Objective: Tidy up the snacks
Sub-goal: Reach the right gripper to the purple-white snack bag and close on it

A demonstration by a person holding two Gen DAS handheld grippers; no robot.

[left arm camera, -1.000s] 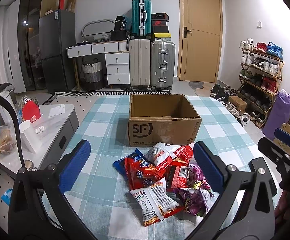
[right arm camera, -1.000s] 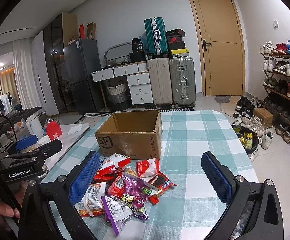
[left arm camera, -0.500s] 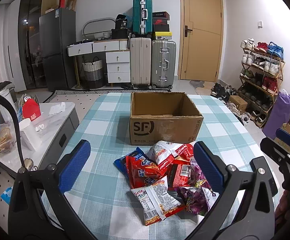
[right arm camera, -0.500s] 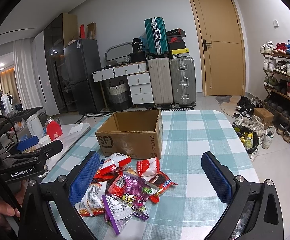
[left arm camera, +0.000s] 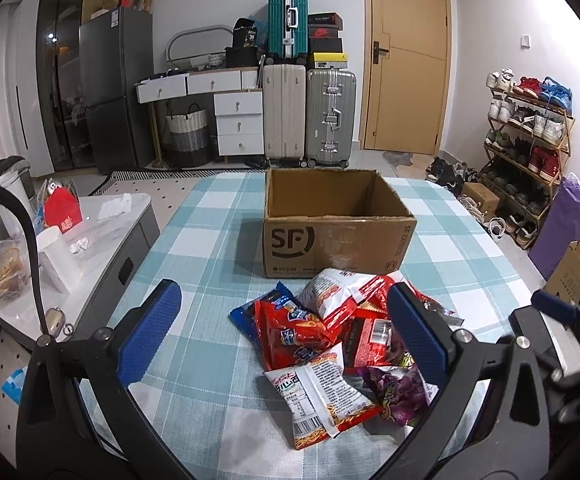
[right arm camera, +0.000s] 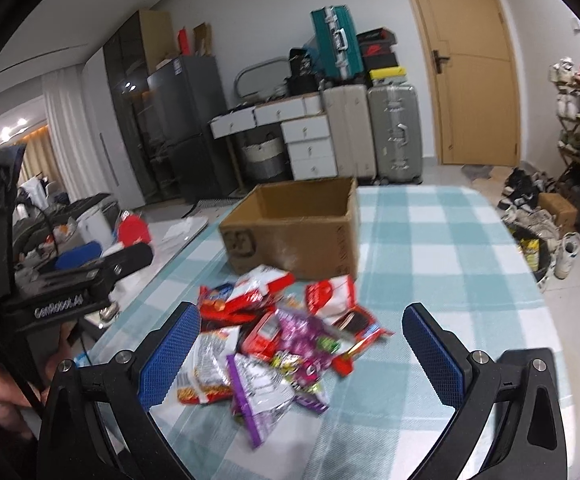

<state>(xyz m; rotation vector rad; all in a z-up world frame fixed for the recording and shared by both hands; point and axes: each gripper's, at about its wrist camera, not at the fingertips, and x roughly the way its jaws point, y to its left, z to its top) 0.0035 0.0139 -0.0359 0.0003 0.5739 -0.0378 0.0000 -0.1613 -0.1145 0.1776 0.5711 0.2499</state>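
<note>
Each camera sits behind its own claw, looking forward and down along the fingers. The left claw (left arm camera: pixel 284 334) frames the snacks (left arm camera: pixel 342 348) close ahead, box (left arm camera: pixel 336 220) beyond. The right claw (right arm camera: pixel 300 352) views the same pile and box (right arm camera: pixel 298 228) from the right, tilted, catching the left claw at its left.

A lived-in home: fridge (left arm camera: pixel 116 92), stacked suitcases (left arm camera: pixel 310 112), entryway shoe rack (left arm camera: pixel 530 132).
</note>
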